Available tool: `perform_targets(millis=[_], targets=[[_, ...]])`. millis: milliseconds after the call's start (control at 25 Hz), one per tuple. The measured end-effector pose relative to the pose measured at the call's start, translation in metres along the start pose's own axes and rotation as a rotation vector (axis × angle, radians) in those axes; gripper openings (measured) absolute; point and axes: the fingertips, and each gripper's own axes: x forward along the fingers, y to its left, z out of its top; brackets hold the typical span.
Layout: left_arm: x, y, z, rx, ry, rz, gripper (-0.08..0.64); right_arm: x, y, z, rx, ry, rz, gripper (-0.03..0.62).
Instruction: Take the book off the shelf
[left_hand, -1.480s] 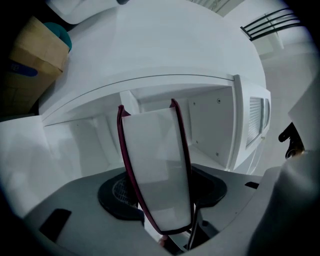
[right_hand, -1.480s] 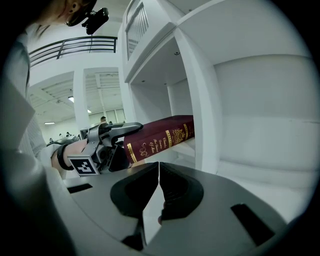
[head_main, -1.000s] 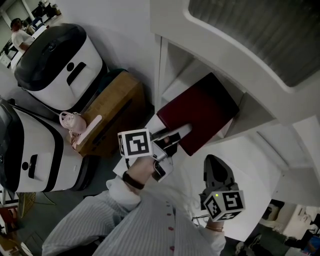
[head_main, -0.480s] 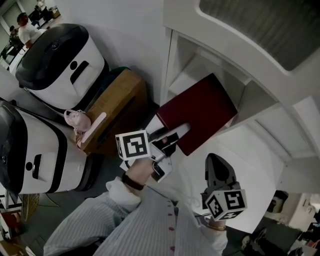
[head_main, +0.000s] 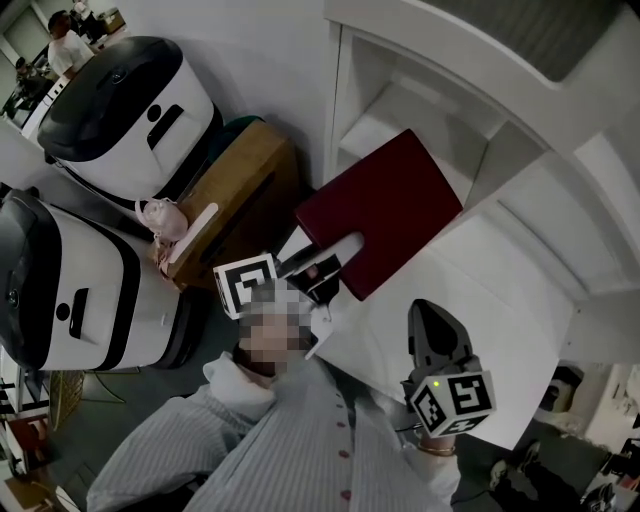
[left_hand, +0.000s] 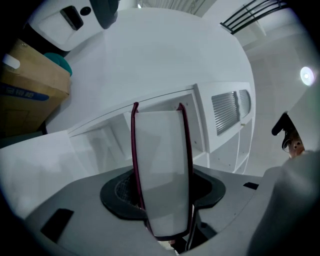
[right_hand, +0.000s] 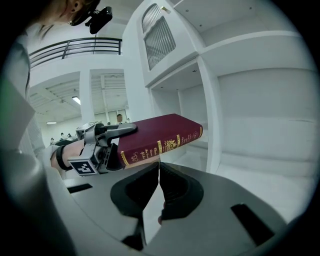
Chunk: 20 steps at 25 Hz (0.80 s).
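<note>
Since the earlier frame the book (head_main: 385, 205) has shifted toward 8 o'clock in the head view, farther out of the shelf (head_main: 392, 118) compartment, carried by the left tool (head_main: 340, 248). Left tool: clamped on one short end of the book, one jaw flat on the upper cover and the other beneath, with the pale page block (left_hand: 161, 165) filling the space between them. From this grip the book runs out toward 1 o'clock, held clear in the air, its far end just at the compartment mouth. Right tool (head_main: 428, 318): jaws together on nothing, at 5 o'clock of the book and well apart from it. A cardboard box (head_main: 235, 190) stands at 9 o'clock. Handling, as a judgement: the maroon boards and gilt-stamped spine (right_hand: 155, 145) suggest a stiff hardback of moderate weight that will not sag but will lever downward about an end grip. The smooth cover may creep between the pads. A hold set deeper over the boards, near the spine, should be steadier, and the idle right tool could support the far end.
</note>
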Motion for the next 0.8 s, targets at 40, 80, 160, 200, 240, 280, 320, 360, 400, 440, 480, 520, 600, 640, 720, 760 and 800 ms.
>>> perform_targets(millis=[40,80,160,200,240,280,320,360,400,440,480,520,600,640,720,760,800], targets=[[-0.004,-0.003,-0.005,0.004,-0.006,0.003,0.235,-0.004,0.000,-0.001,-0.003,-0.001,0.007,0.014],[-0.009,-0.005,-0.009,0.011,-0.012,0.007,0.235,-0.008,0.000,-0.003,-0.006,-0.002,0.015,0.015],[-0.016,-0.010,-0.019,0.024,-0.022,0.010,0.235,-0.016,-0.003,-0.005,-0.012,-0.007,0.025,0.015],[-0.020,-0.013,-0.024,0.027,-0.025,0.012,0.235,-0.020,-0.005,-0.007,-0.013,-0.009,0.027,0.015],[-0.024,-0.015,-0.030,0.030,-0.026,0.014,0.235,-0.025,-0.007,-0.008,-0.013,-0.010,0.027,0.015],[-0.027,-0.016,-0.036,0.032,-0.026,0.016,0.235,-0.029,-0.009,-0.010,-0.012,-0.012,0.026,0.015],[-0.030,-0.017,-0.043,0.034,-0.024,0.018,0.235,-0.034,-0.011,-0.012,-0.012,-0.015,0.024,0.014],[-0.033,-0.018,-0.050,0.033,-0.021,0.019,0.235,-0.039,-0.013,-0.014,-0.011,-0.017,0.021,0.014],[-0.035,-0.019,-0.056,0.033,-0.018,0.022,0.235,-0.044,-0.015,-0.017,-0.010,-0.018,0.018,0.014],[-0.037,-0.019,-0.064,0.033,-0.013,0.024,0.235,-0.048,-0.018,-0.019,-0.010,-0.019,0.015,0.014],[-0.037,-0.019,-0.071,0.034,-0.007,0.025,0.235,-0.053,-0.021,-0.021,-0.010,-0.020,0.010,0.015],[-0.037,-0.019,-0.078,0.035,0.001,0.026,0.235,-0.058,-0.025,-0.024,-0.010,-0.020,0.003,0.015],[-0.034,-0.019,-0.093,0.037,0.025,0.023,0.235,-0.067,-0.035,-0.030,-0.006,-0.022,-0.017,0.014],[-0.032,-0.019,-0.101,0.038,0.040,0.019,0.235,-0.072,-0.040,-0.032,-0.005,-0.025,-0.030,0.014],[-0.025,-0.020,-0.116,0.043,0.075,0.013,0.235,-0.084,-0.051,-0.036,0.003,-0.029,-0.060,0.014],[-0.022,-0.020,-0.123,0.047,0.093,0.010,0.235,-0.090,-0.056,-0.039,0.010,-0.031,-0.077,0.015],[-0.017,-0.020,-0.129,0.049,0.110,0.006,0.235,-0.096,-0.061,-0.041,0.015,-0.033,-0.093,0.014]])
